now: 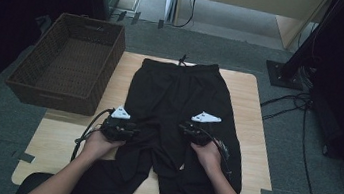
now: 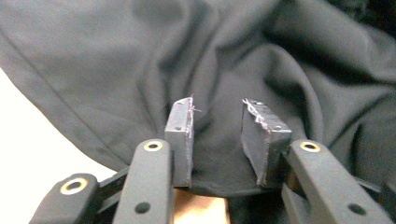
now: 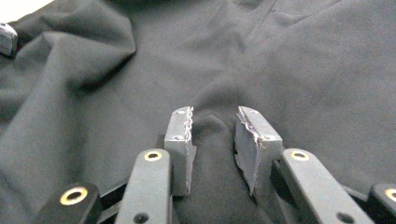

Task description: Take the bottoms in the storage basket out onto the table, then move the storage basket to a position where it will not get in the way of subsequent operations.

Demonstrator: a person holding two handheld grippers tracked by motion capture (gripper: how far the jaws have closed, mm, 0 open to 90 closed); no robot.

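Black trousers (image 1: 173, 107) flat on worktop (image 1: 250, 122), waistband at twelve o'clock. Left tool (image 2: 217, 135) parted, cloth loose between pads. Right tool (image 3: 212, 140) parted over a cloth fold. Basket (image 1: 24, 75) at ten o'clock.

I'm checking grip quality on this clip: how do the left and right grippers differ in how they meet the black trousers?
The left gripper sits at the trousers' outer edge, with fabric lying slack between its jaws; the right gripper sits mid-leg, with a raised fold humped between its jaws. Bare table shows beside the left gripper; cloth surrounds the right. Both stand partly open, pads not pressing.

left claw (image 1: 127, 130): jaws parted | right claw (image 1: 187, 129): jaws parted | forearms extended
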